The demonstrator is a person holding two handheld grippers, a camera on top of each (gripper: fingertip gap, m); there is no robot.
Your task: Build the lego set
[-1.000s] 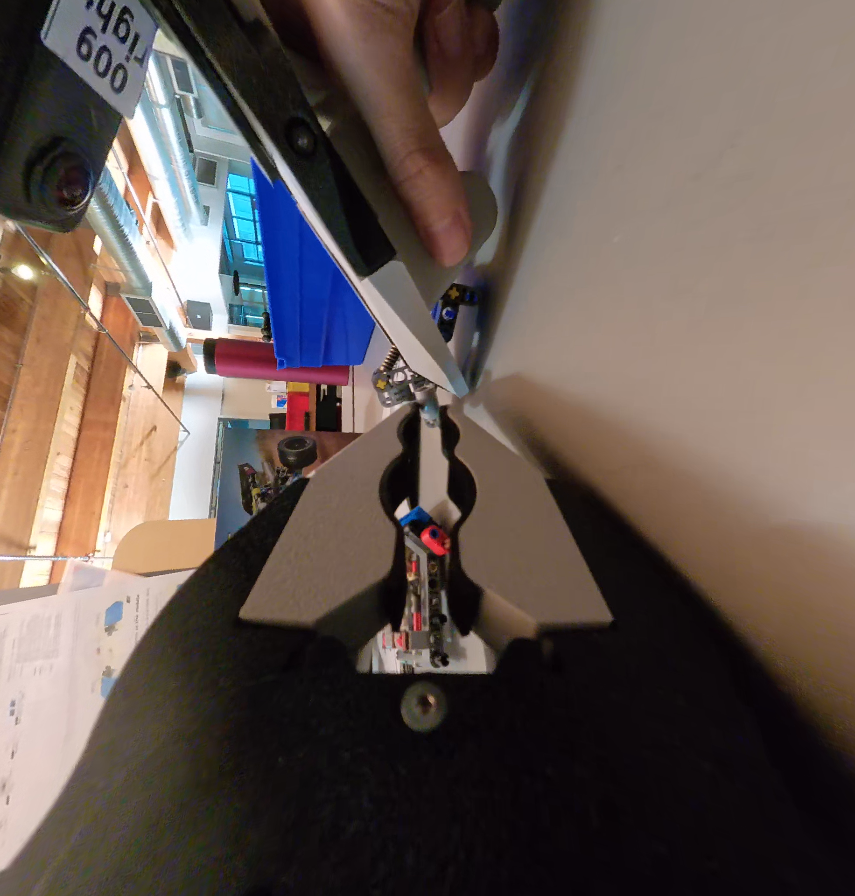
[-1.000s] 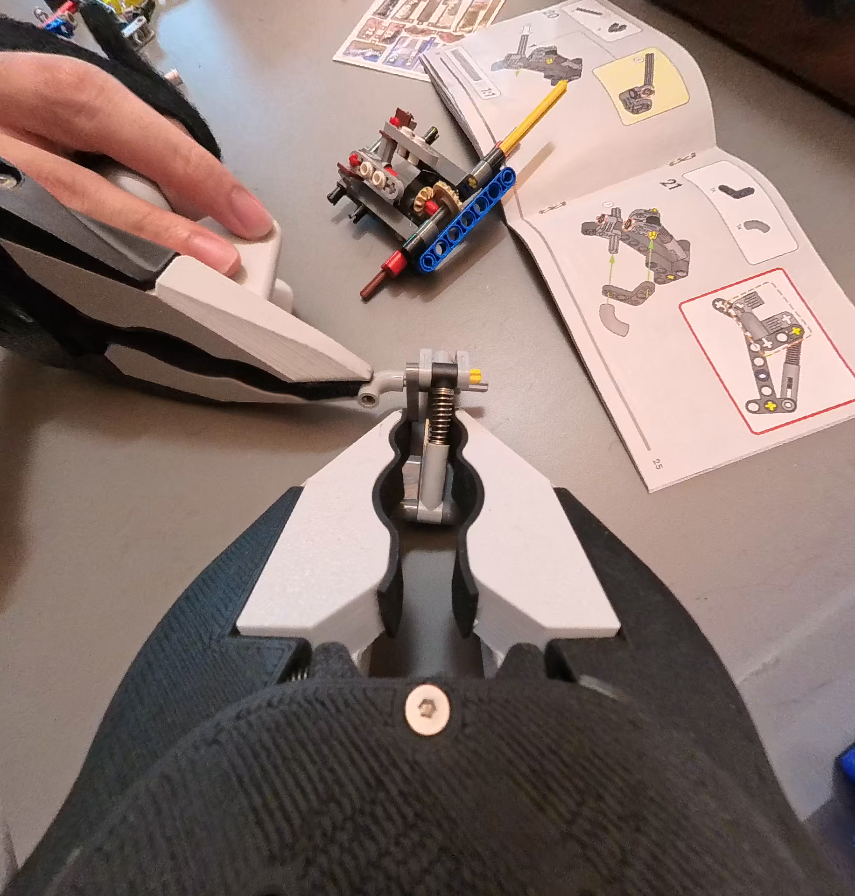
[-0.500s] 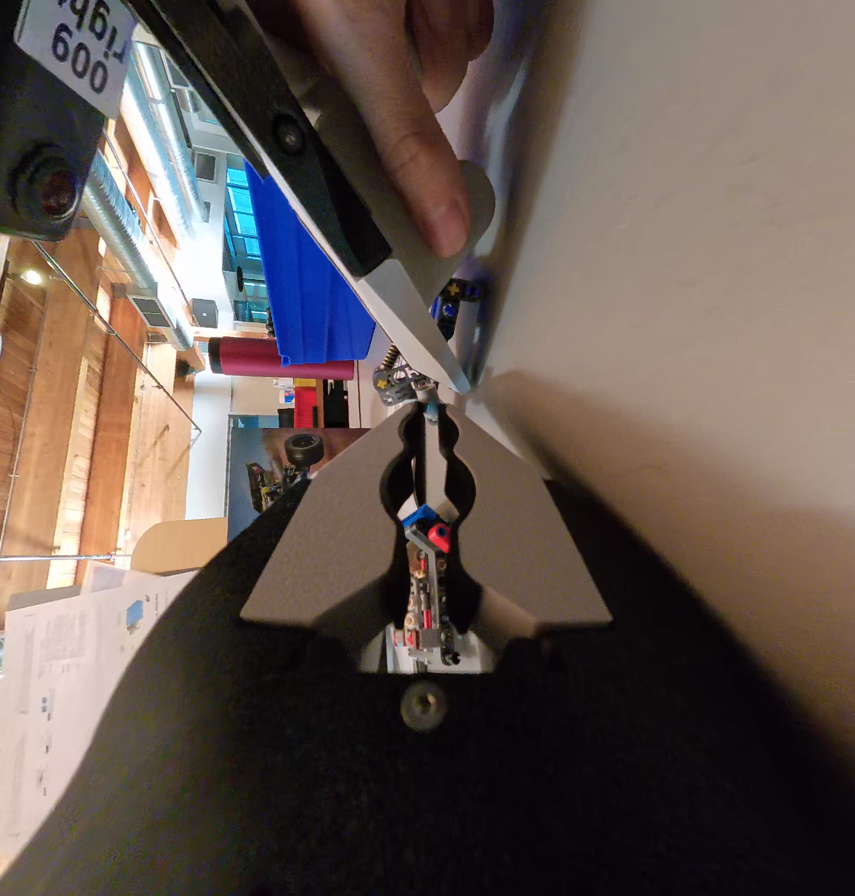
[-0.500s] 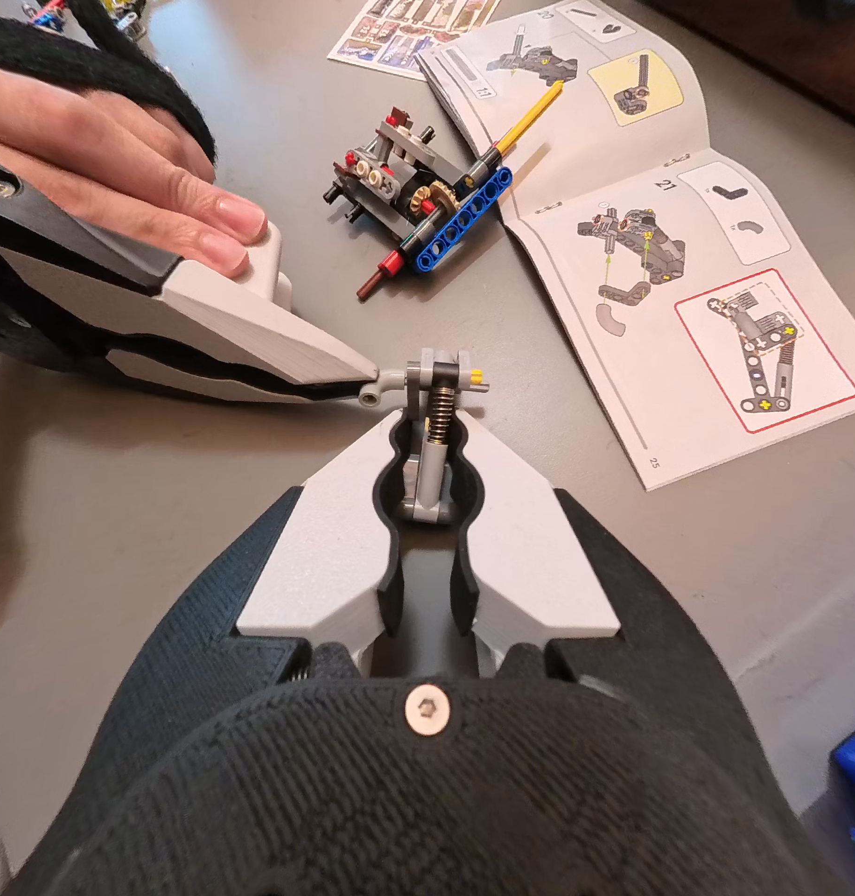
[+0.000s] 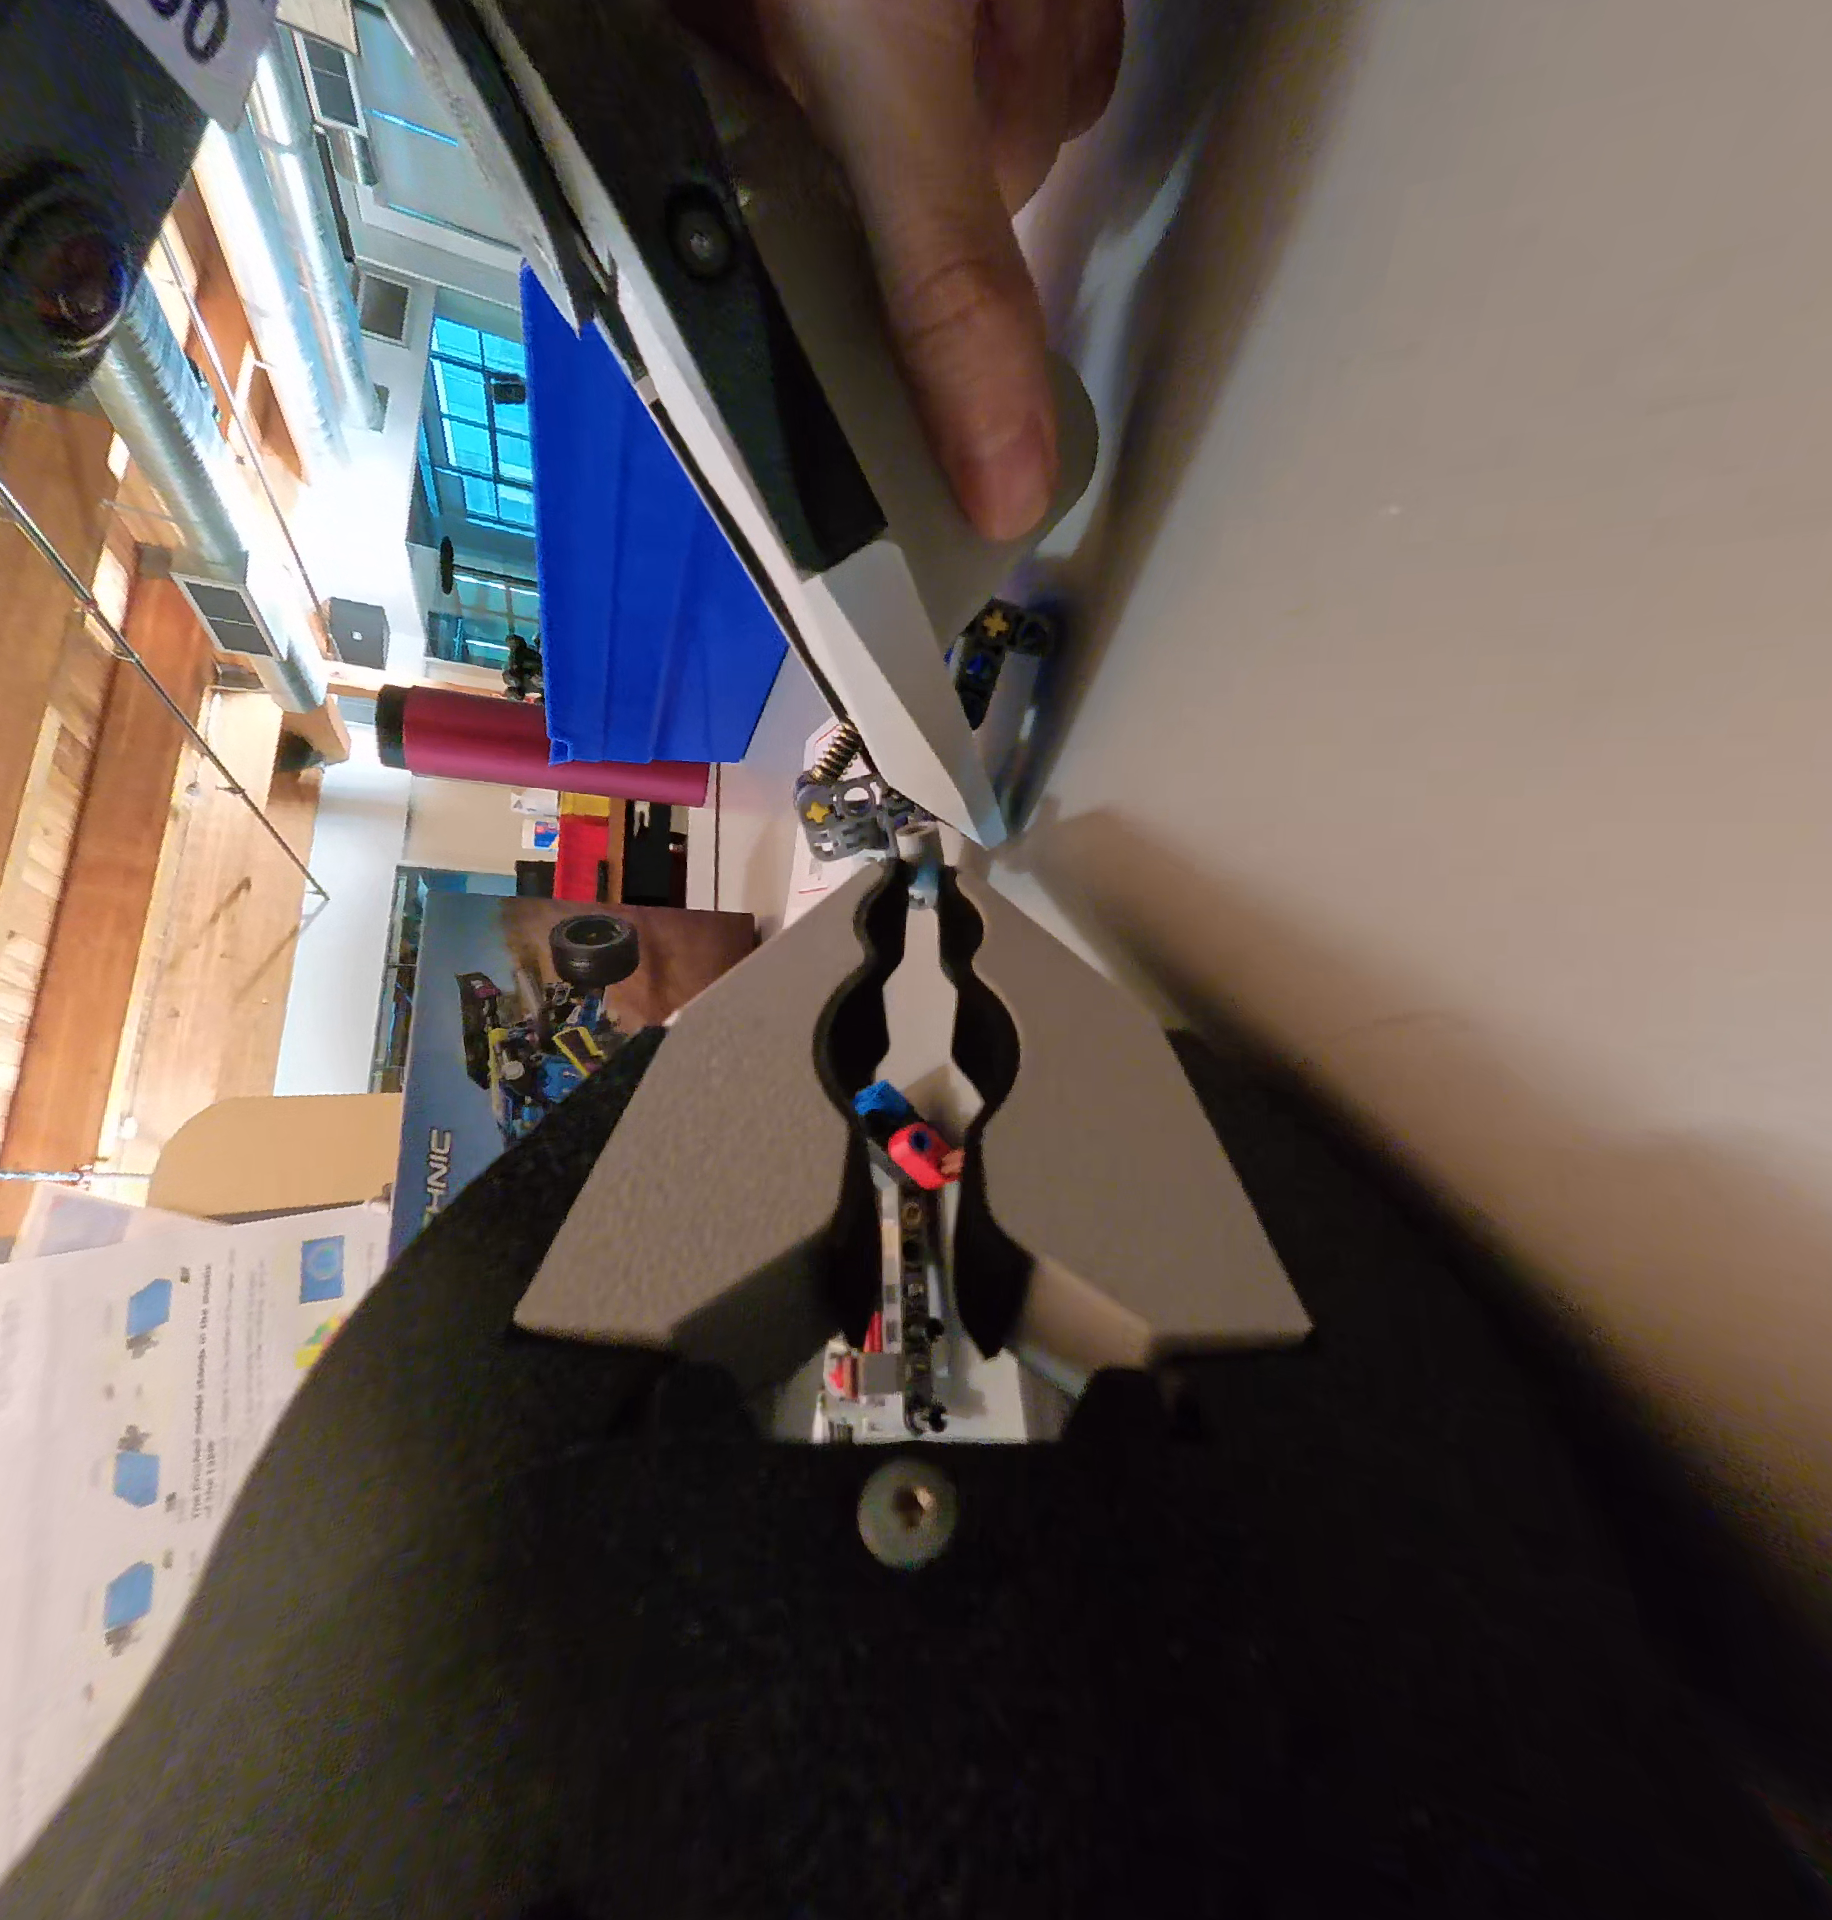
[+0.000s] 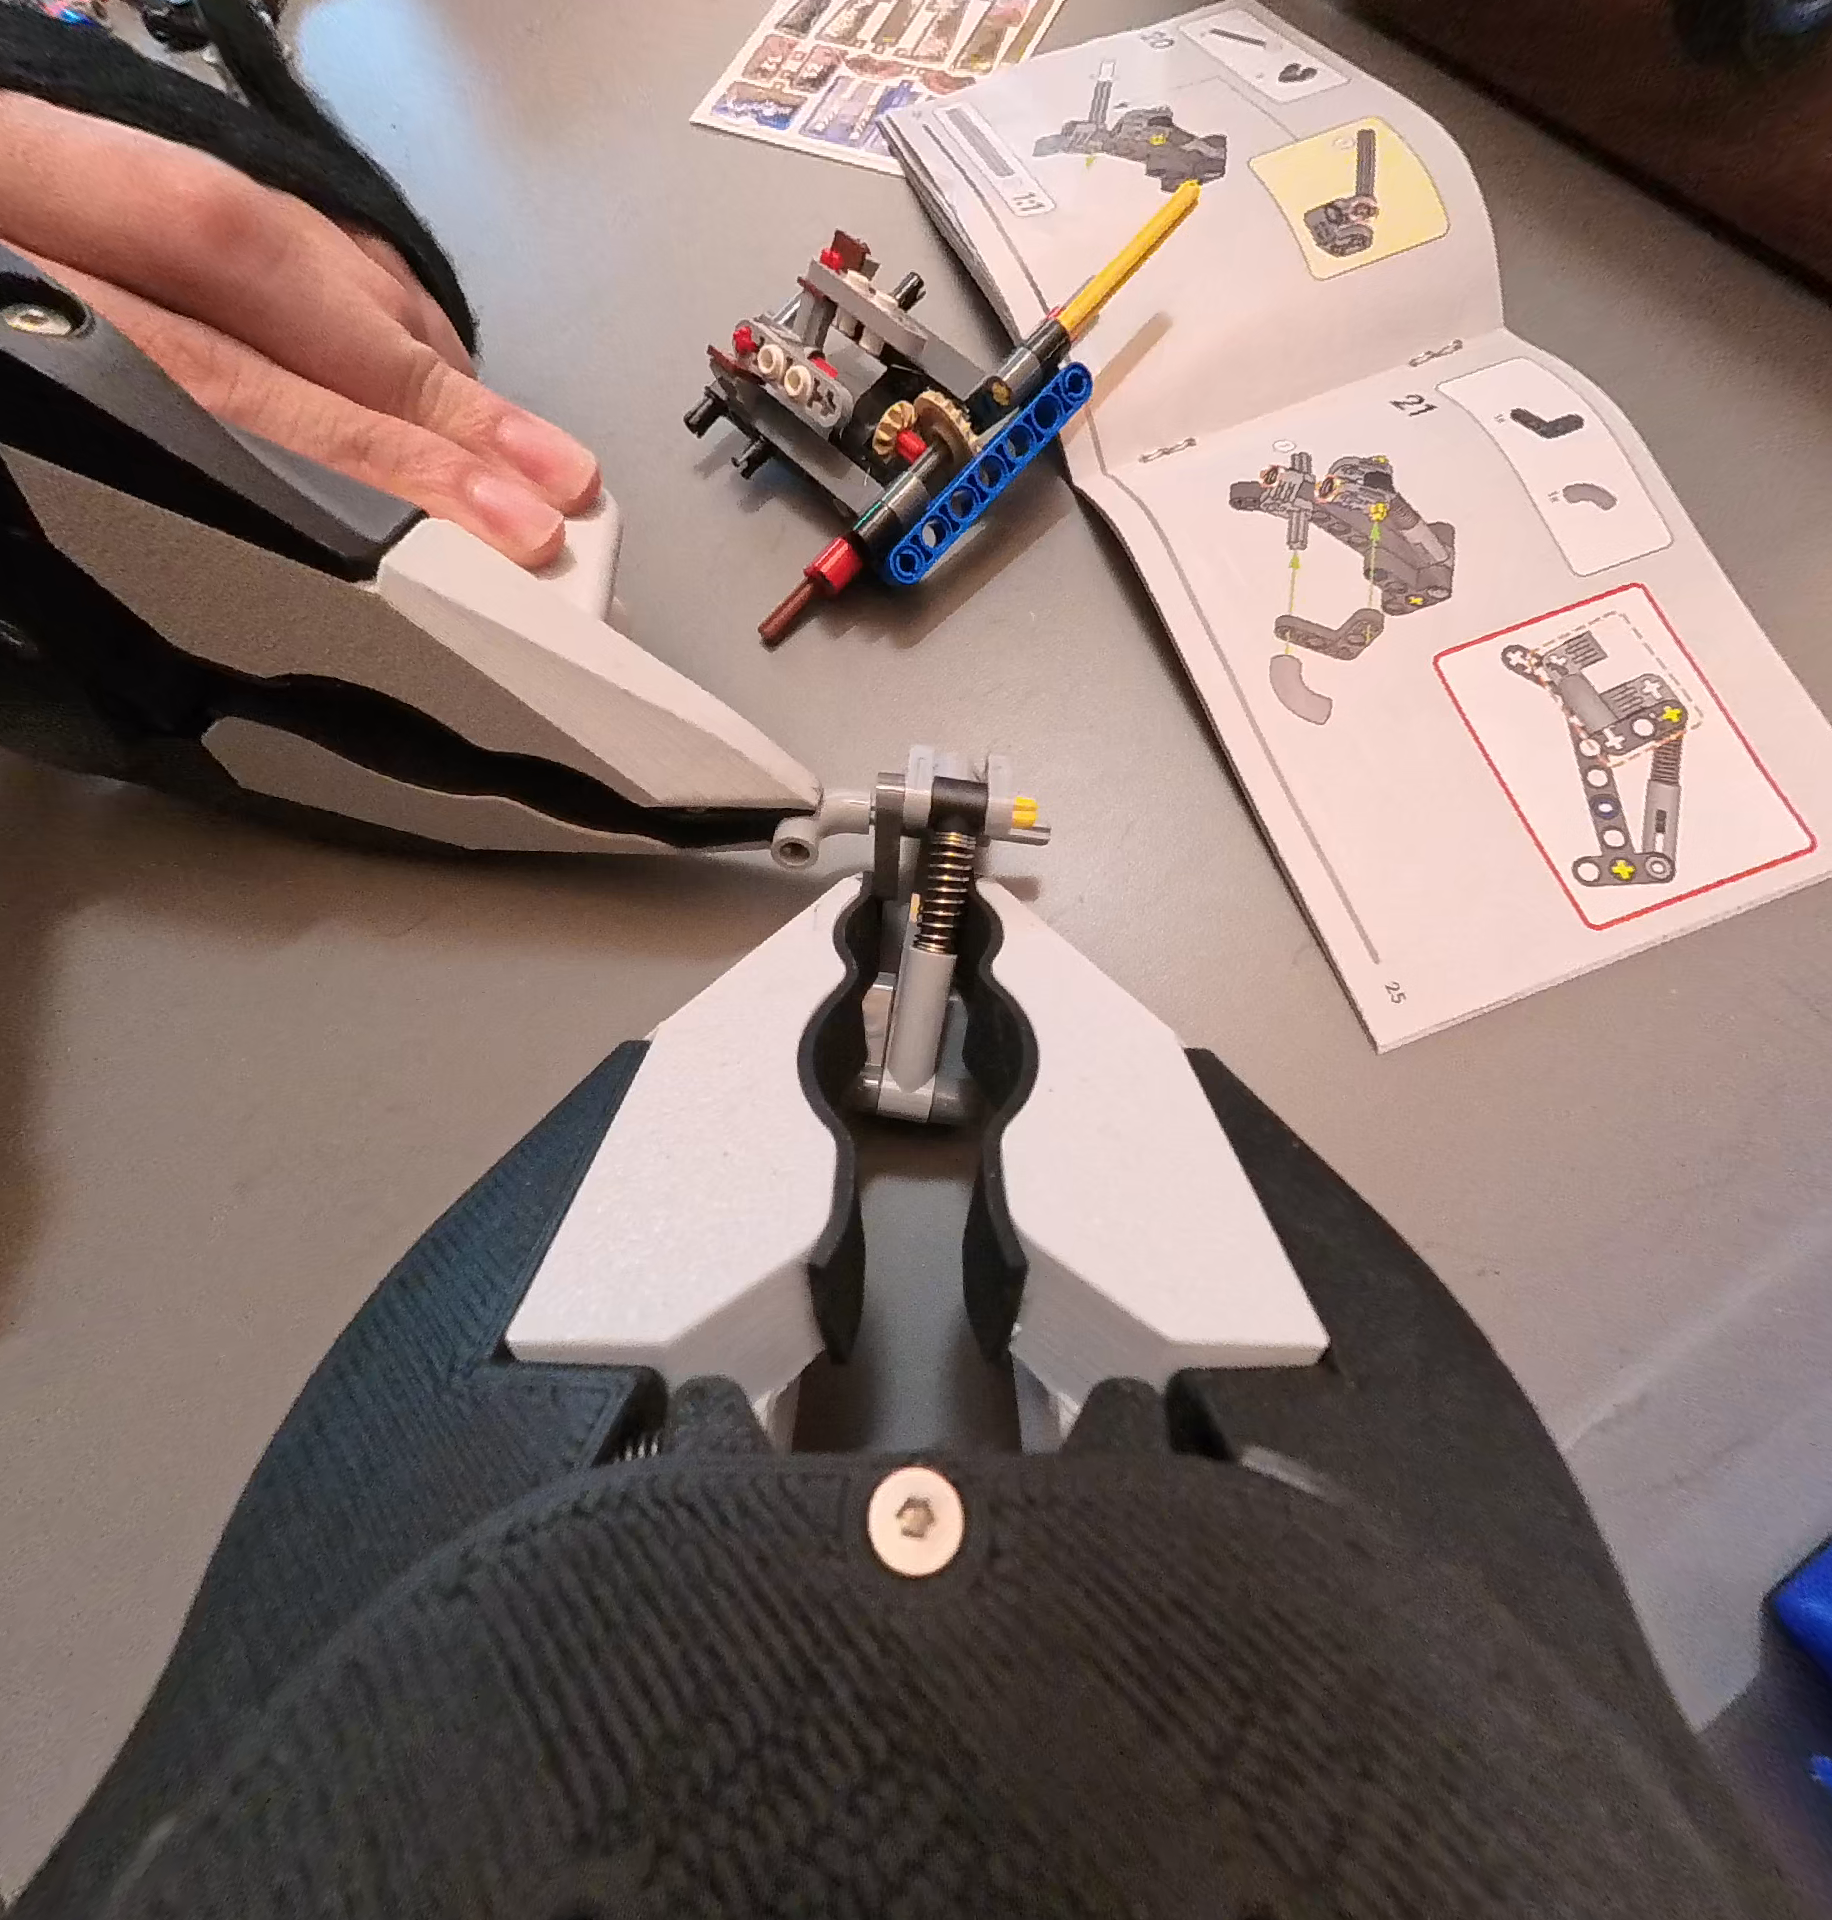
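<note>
The right gripper [image 6: 917, 914] is clamped on a shock assembly [image 6: 927, 914], spring uppermost, held above the table [image 6: 268, 1091]. The left gripper [image 6: 803, 816] comes in from the side, jaws pinched narrow on a small grey connector [image 6: 829, 821] at the assembly's top; whether that piece is seated yet cannot be told. A partly built chassis [image 6: 891, 426], with blue beam and yellow axle, lies well apart beside the open booklet [image 6: 1411, 623]. Judgement: the build is at an early stage. One sub-assembly is in hand, the chassis is incomplete, and the two are not yet joined.
</note>
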